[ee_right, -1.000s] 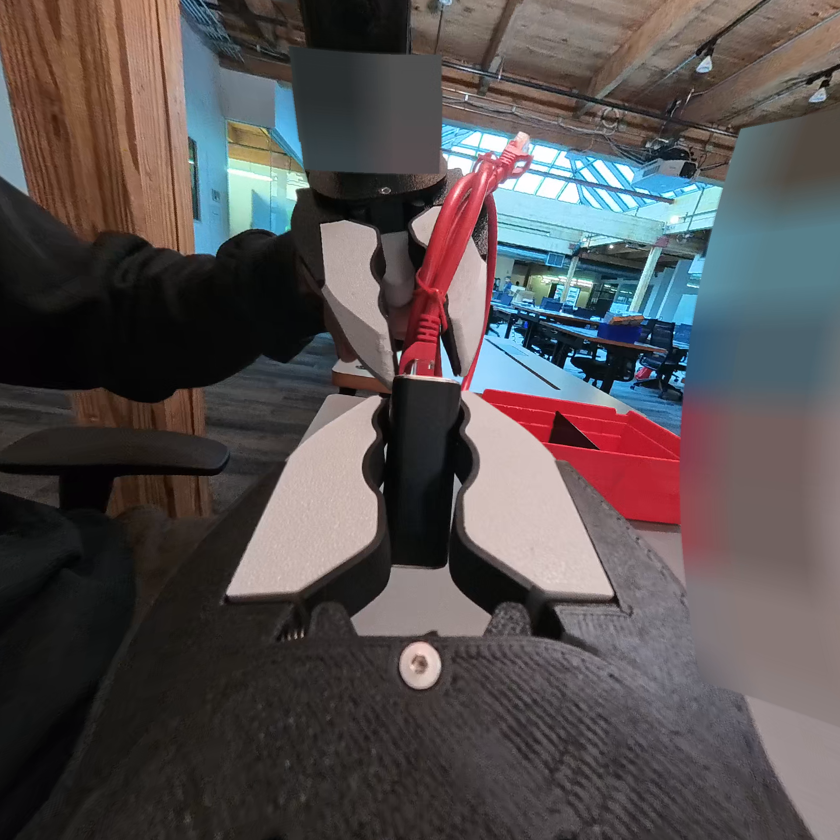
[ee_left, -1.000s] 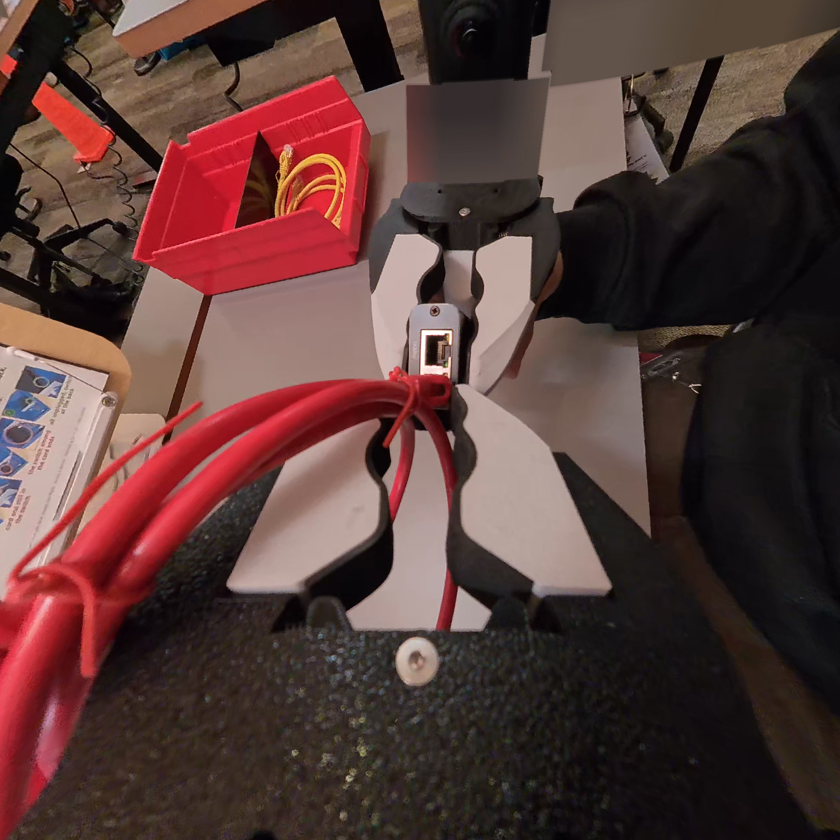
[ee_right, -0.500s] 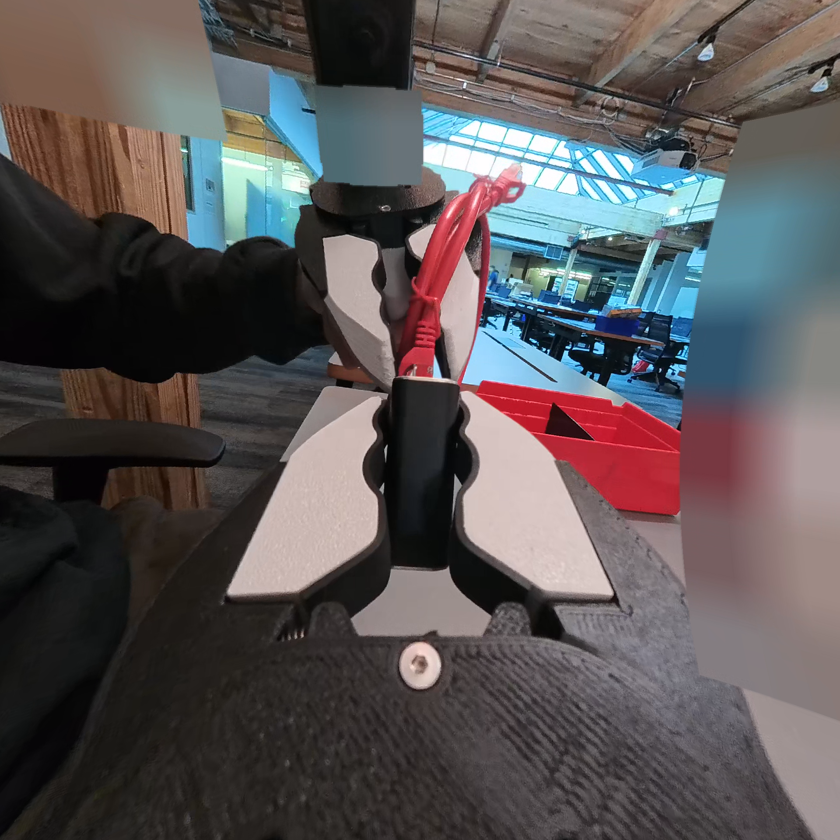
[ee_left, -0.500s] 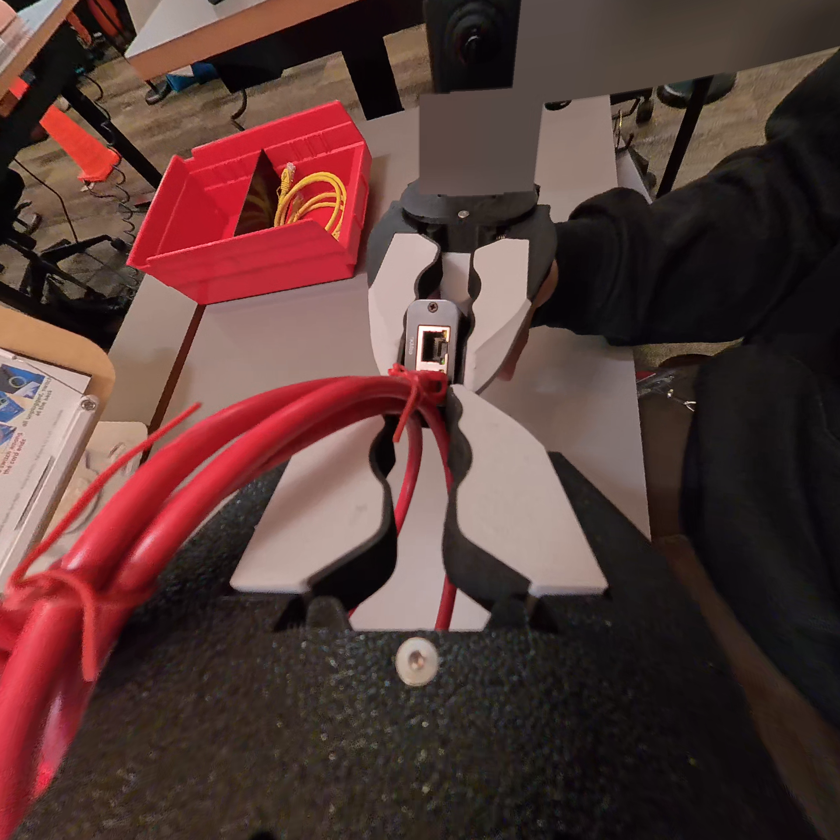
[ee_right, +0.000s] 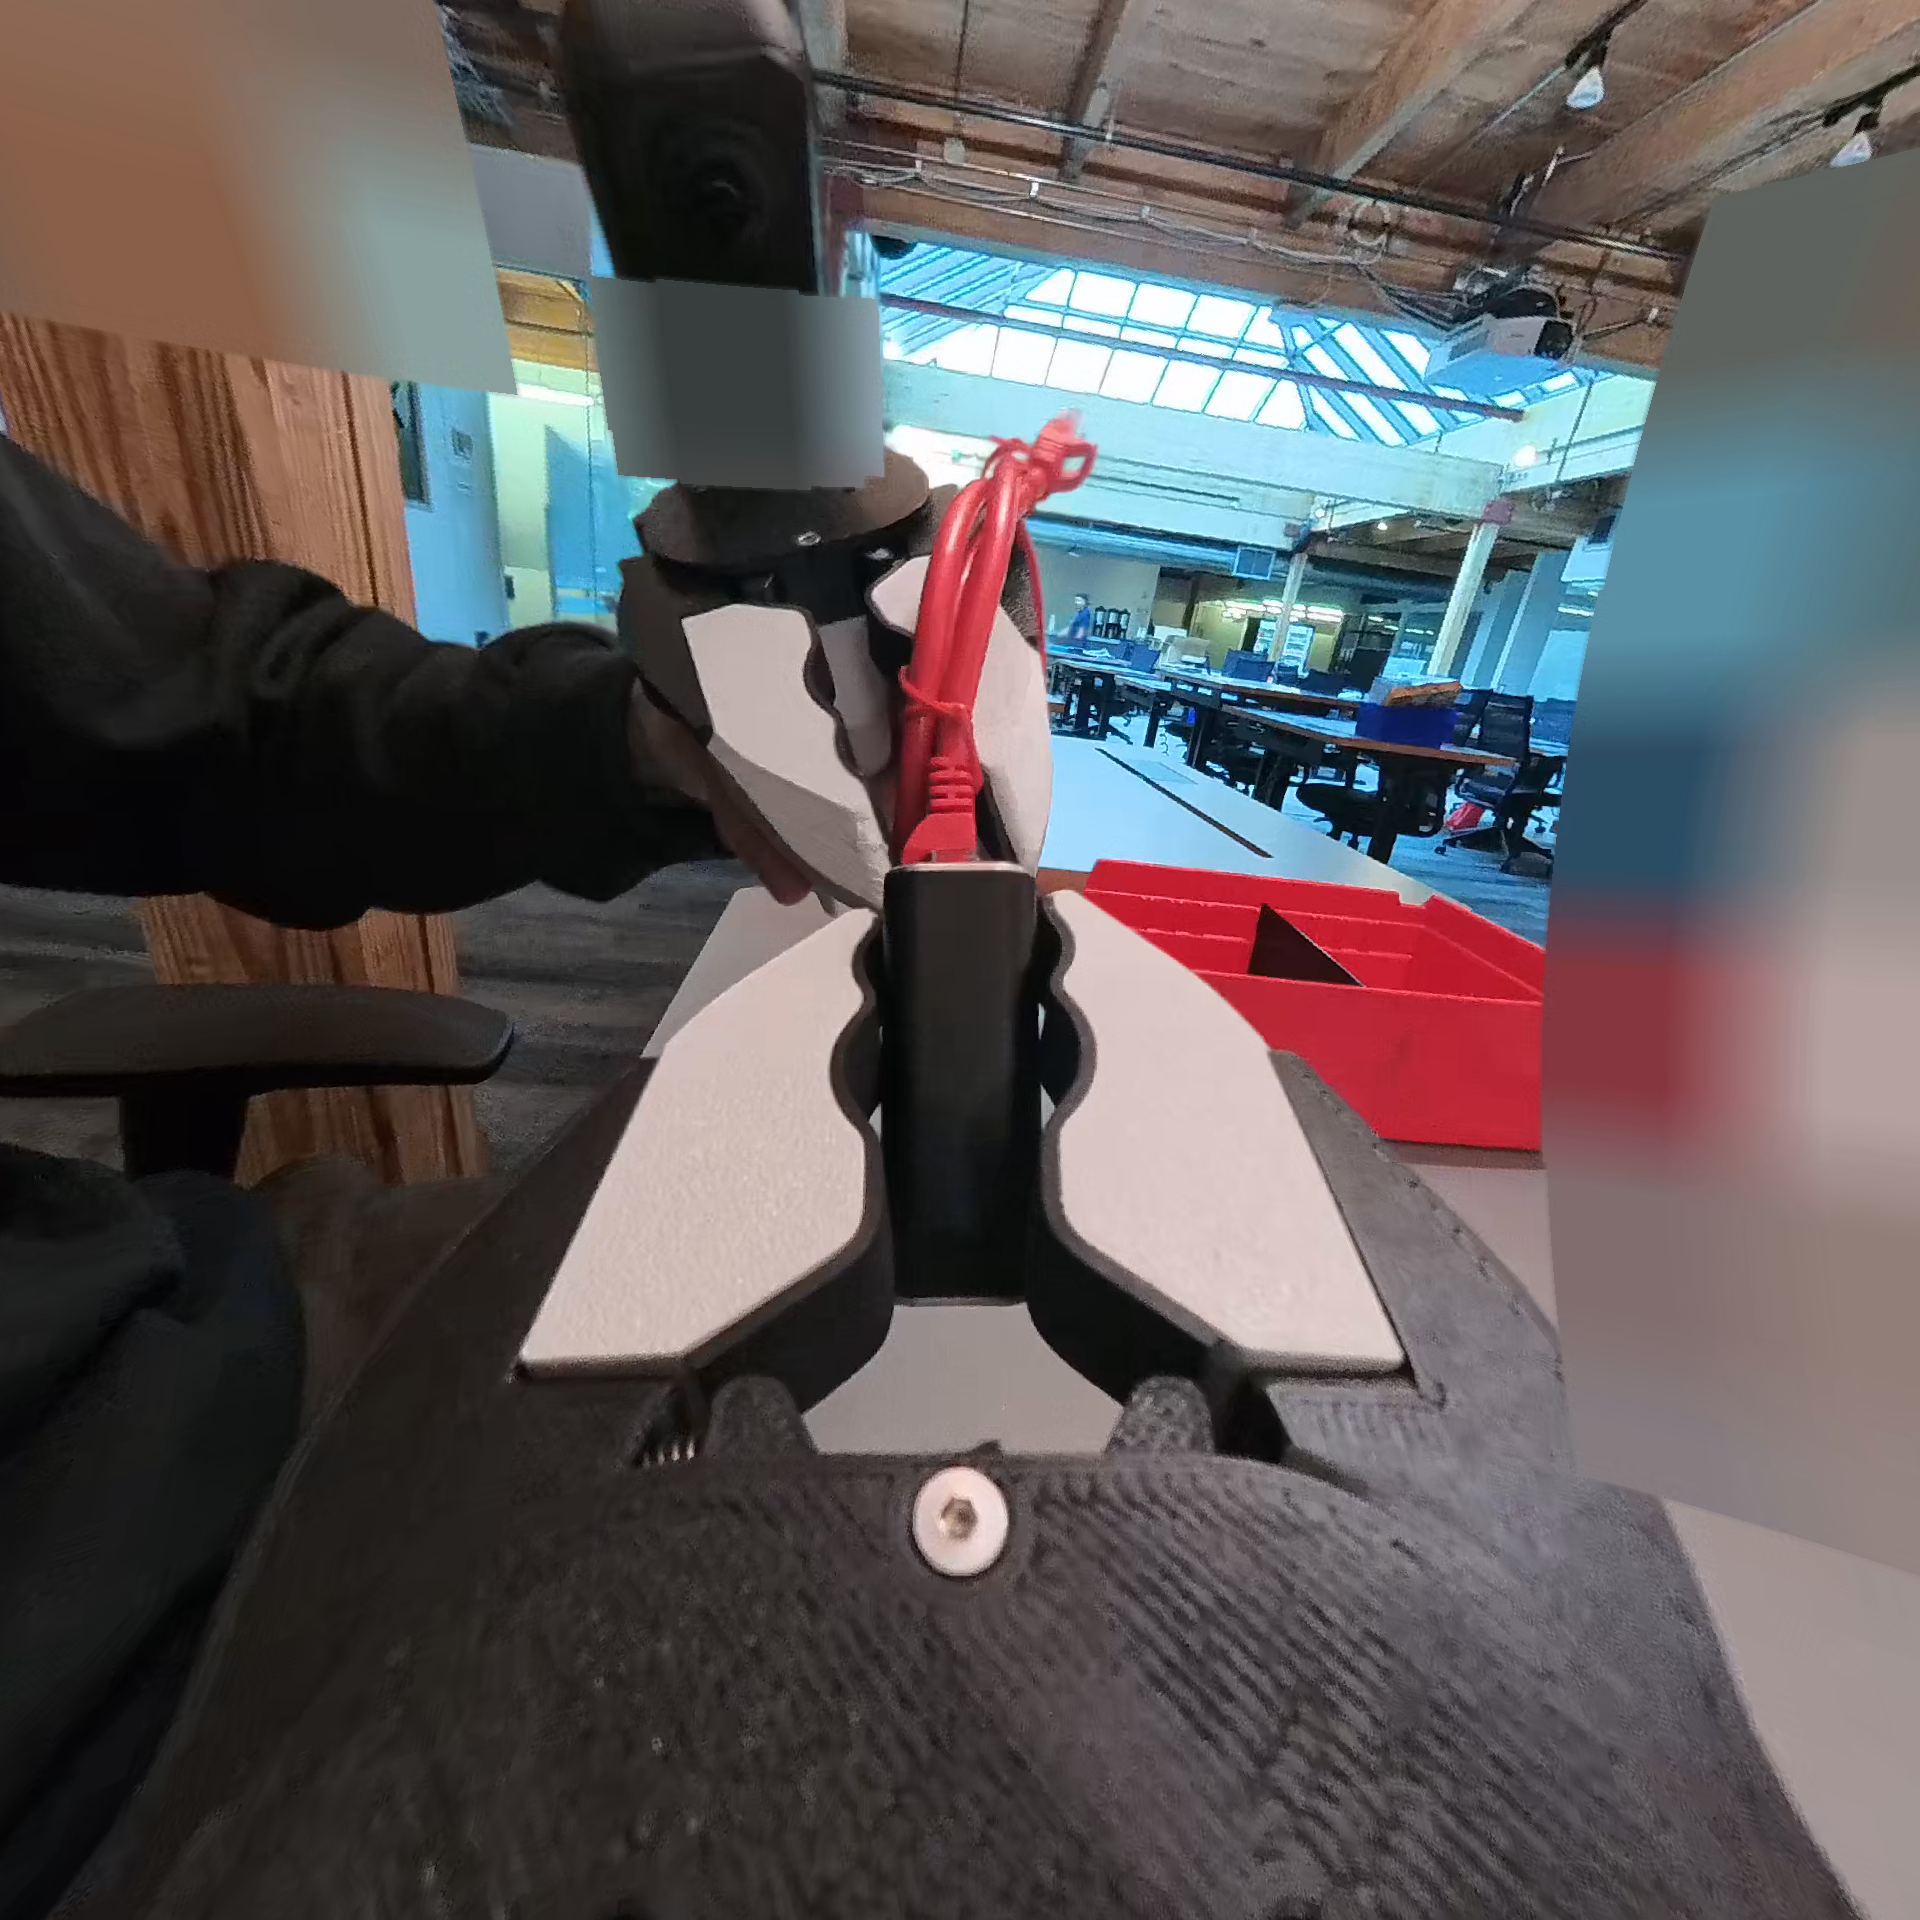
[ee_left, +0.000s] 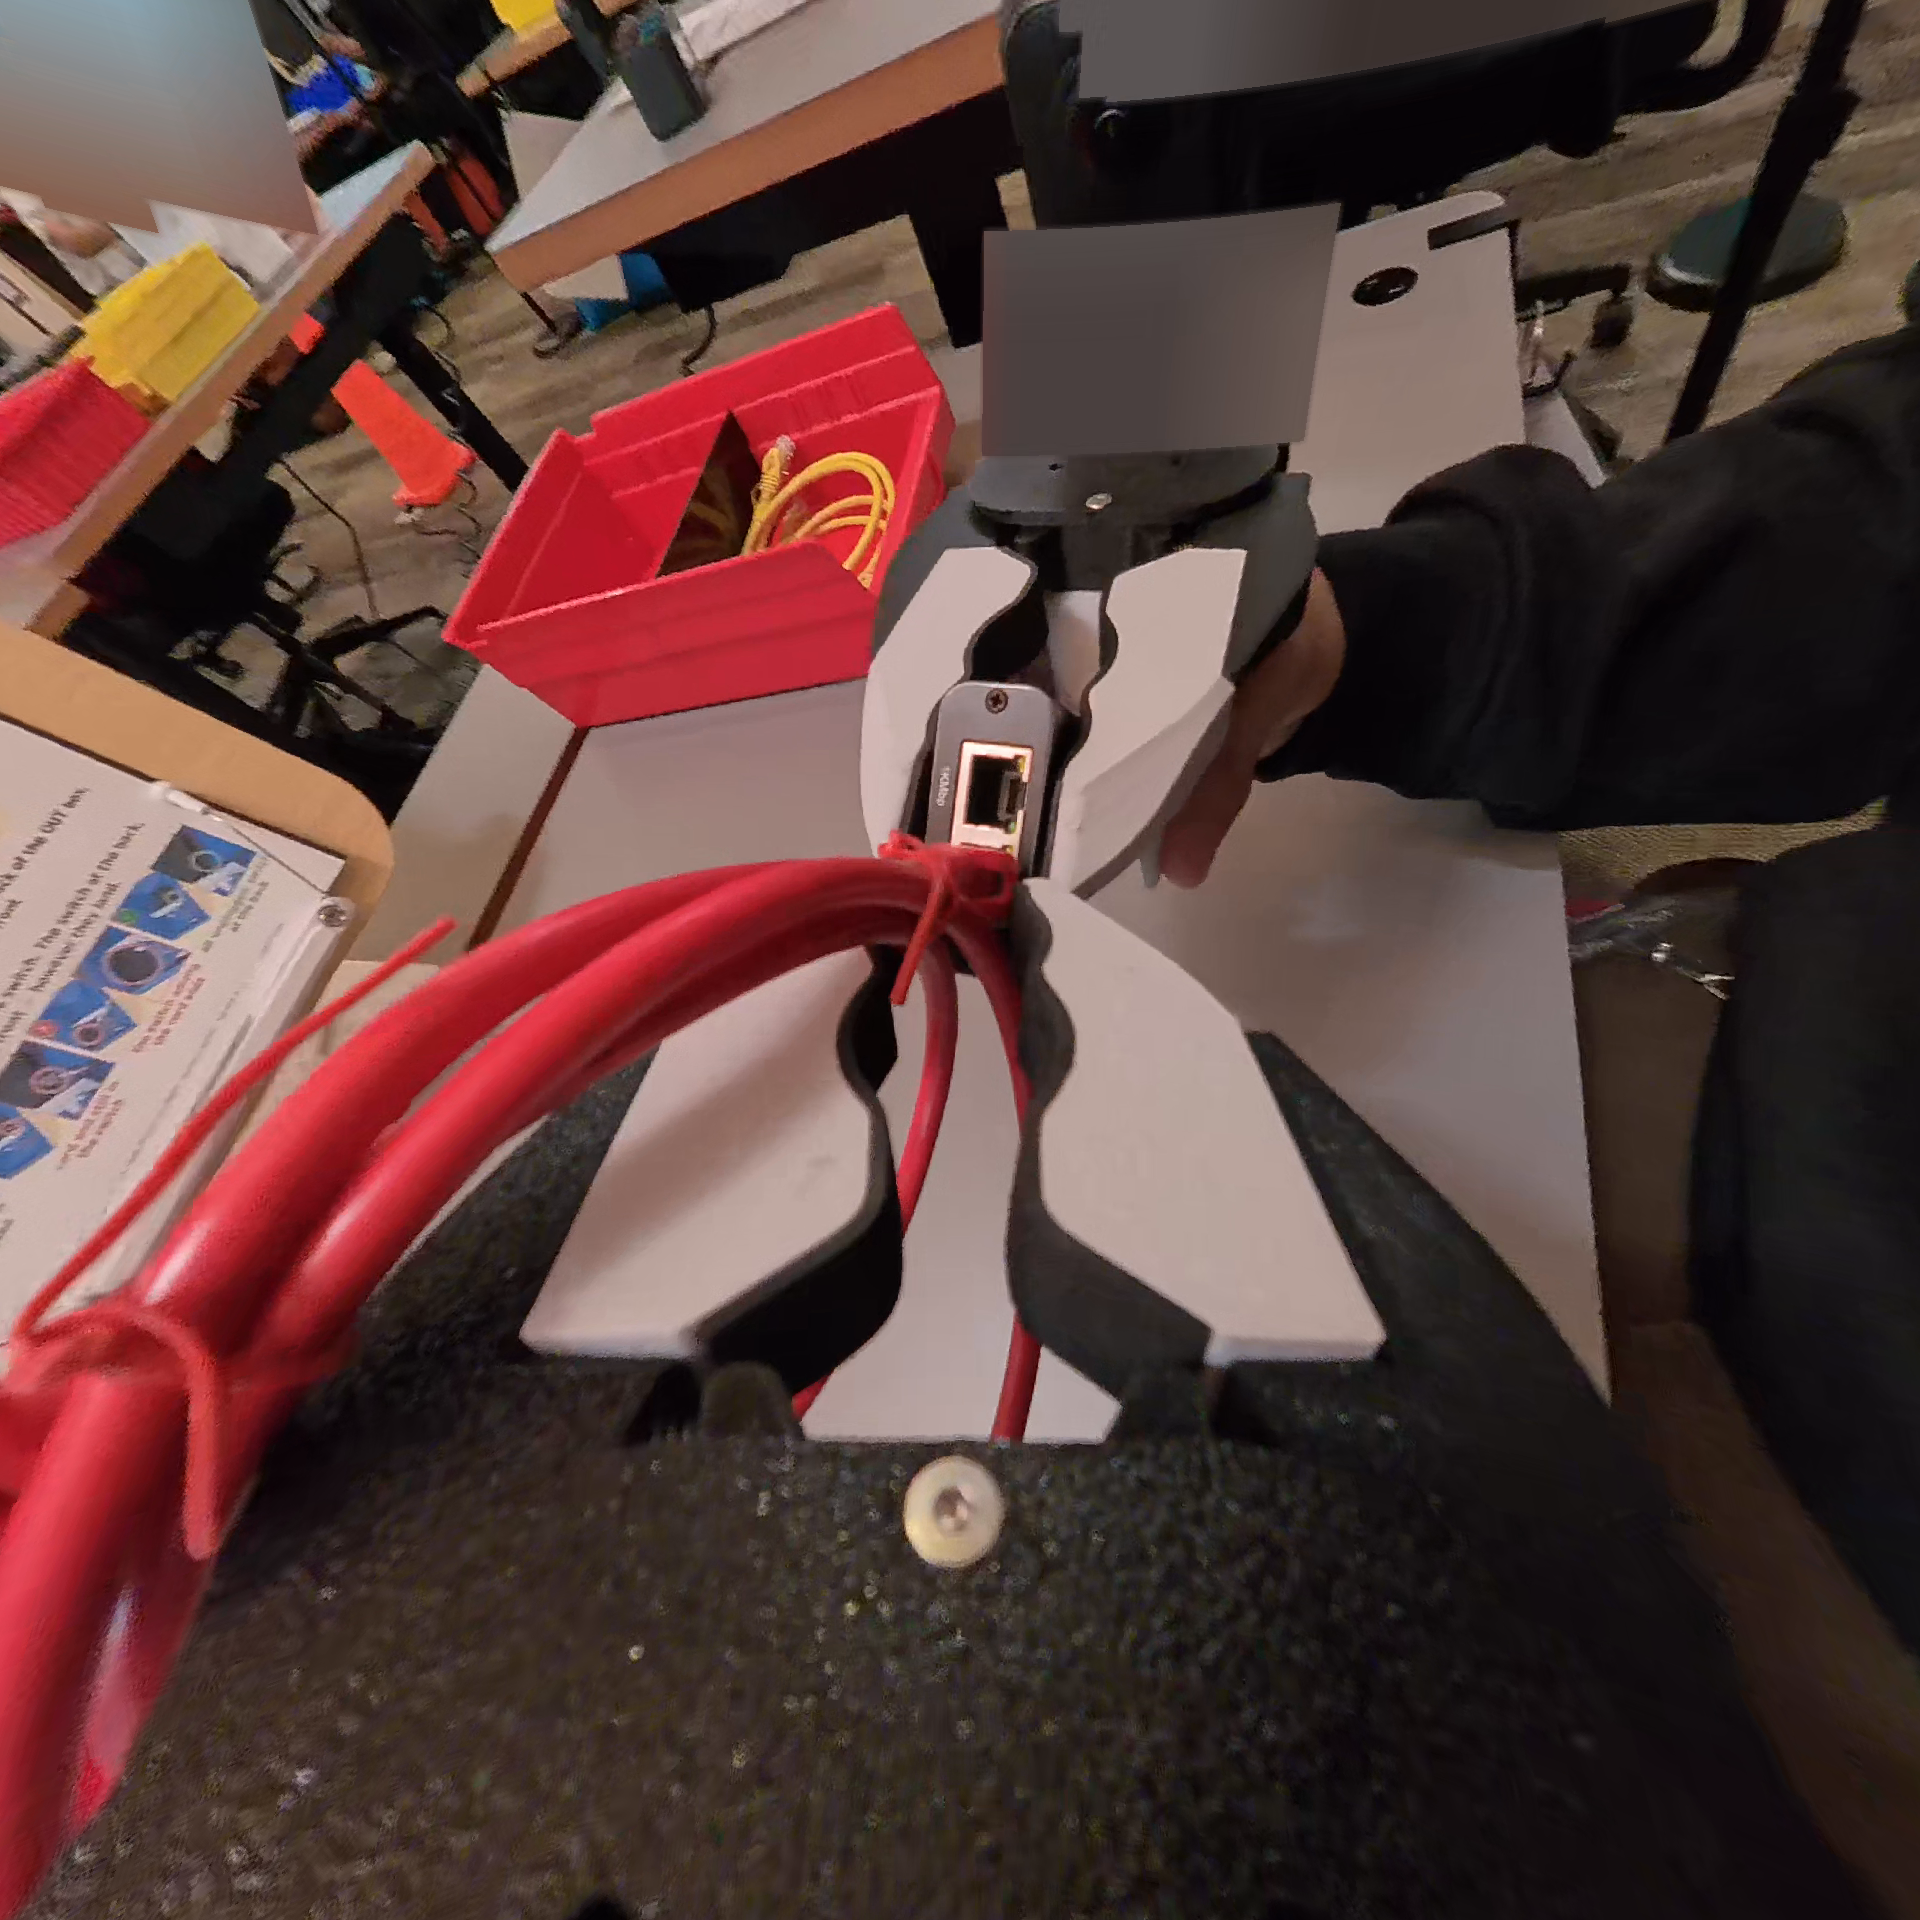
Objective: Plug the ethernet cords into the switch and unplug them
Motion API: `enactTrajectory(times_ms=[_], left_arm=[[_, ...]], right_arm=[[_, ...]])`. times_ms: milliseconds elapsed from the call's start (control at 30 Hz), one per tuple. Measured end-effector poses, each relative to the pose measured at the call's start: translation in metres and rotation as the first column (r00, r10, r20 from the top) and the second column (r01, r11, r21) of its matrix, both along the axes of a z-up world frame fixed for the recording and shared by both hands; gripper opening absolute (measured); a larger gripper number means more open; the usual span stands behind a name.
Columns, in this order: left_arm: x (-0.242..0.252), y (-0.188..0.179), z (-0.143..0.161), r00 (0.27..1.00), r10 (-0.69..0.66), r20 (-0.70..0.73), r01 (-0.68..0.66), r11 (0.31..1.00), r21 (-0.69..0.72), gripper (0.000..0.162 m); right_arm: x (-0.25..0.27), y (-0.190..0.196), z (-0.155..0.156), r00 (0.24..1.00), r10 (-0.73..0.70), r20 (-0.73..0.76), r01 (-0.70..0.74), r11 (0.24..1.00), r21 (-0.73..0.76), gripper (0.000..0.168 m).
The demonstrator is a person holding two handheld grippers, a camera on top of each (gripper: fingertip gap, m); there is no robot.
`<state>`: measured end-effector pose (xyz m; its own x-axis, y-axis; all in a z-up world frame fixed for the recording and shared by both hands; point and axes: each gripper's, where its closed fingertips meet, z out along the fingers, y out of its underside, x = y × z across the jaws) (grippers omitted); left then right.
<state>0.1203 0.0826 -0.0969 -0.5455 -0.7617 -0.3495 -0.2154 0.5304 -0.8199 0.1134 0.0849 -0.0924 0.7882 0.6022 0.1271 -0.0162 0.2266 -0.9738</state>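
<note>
Your left gripper (ee_left: 961, 940) clamps the red ethernet cord (ee_left: 582, 997); your right gripper (ee_right: 958, 914) grips the black switch (ee_right: 958, 1081), plug at port.

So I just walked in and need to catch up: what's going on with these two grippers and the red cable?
A person holds a gripper in each hand. The right gripper is clamped on a small black switch, its port facing the other gripper. The left gripper is shut on the plug end of a bundled red ethernet cord. The plug is right at the port; whether it is seated, I can't tell. A yellow cord lies in the red bin.
</note>
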Motion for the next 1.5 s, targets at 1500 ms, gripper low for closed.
enactTrajectory(times_ms=[1500], left_arm=[[0.030, -0.004, 0.006, 0.967, 0.187, 0.171, -0.120, 0.933, -0.340, 0.012]], right_arm=[[0.029, -0.001, -0.001, 0.993, -0.055, -0.108, 0.057, 0.998, 0.017, 0.029]])
